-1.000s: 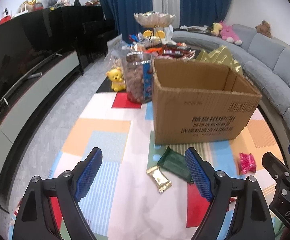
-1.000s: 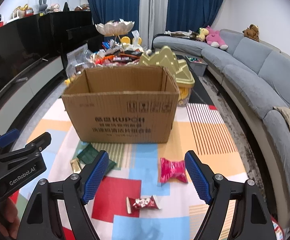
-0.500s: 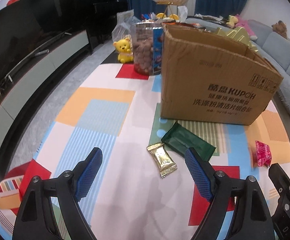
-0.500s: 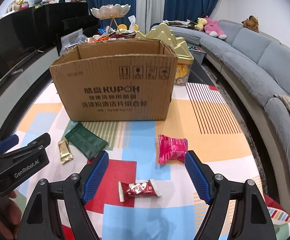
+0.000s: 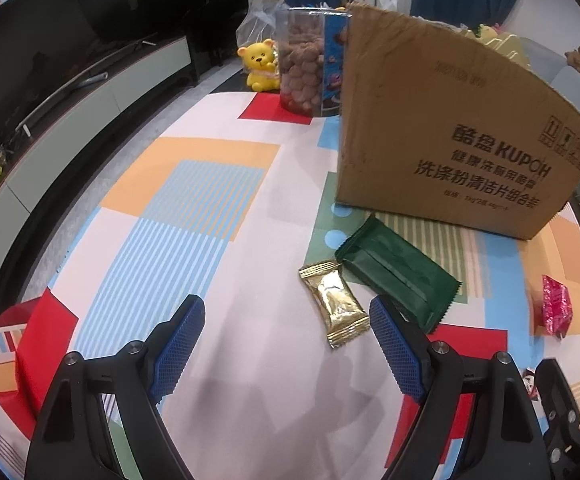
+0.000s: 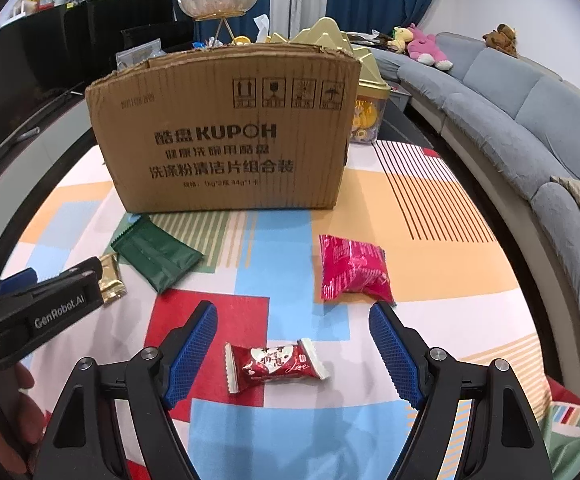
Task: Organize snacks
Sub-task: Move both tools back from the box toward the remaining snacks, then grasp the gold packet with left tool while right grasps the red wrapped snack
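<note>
A cardboard box (image 6: 229,132) stands on the colourful cloth; it also shows in the left wrist view (image 5: 450,128). In front of it lie a gold packet (image 5: 336,304), a green packet (image 5: 396,274), a pink packet (image 6: 352,268) and a red heart candy (image 6: 275,364). My left gripper (image 5: 285,344) is open and empty, low over the cloth just left of the gold packet. My right gripper (image 6: 294,354) is open, with the red candy lying between its fingers. The left gripper also shows in the right wrist view (image 6: 45,300), beside the gold packet (image 6: 111,276).
A clear jar of brown snacks (image 5: 310,64) and a yellow bear toy (image 5: 259,64) stand left of the box. A gold-lidded tin (image 6: 366,92) stands behind its right side. A grey sofa (image 6: 530,120) runs along the right. A dark TV cabinet (image 5: 69,92) runs along the left.
Both grippers have moved down and forward toward the cloth. The gold packet now lies near my left gripper's right finger, and the red candy now lies between my right gripper's fingers.
</note>
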Demonstrator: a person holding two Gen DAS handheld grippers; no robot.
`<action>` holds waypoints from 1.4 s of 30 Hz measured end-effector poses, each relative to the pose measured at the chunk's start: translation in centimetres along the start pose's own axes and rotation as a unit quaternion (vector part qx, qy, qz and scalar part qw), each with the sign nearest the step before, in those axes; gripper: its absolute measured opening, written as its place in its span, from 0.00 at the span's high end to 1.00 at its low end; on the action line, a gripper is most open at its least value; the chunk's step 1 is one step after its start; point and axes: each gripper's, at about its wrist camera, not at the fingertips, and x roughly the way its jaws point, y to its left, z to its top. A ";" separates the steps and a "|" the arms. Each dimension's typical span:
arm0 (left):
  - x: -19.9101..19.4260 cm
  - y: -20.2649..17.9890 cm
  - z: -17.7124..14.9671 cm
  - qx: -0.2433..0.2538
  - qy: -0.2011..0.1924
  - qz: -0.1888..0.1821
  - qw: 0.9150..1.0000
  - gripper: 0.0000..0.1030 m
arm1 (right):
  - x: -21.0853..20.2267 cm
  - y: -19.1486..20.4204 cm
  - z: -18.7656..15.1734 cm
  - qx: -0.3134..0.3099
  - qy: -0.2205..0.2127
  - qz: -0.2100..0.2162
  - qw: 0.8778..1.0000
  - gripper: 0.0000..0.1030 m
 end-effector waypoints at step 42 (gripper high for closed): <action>3.0 -1.5 -0.4 -0.003 0.012 -0.016 1.000 0.66 | 3.7 0.0 -2.9 0.015 0.039 0.017 0.999 0.37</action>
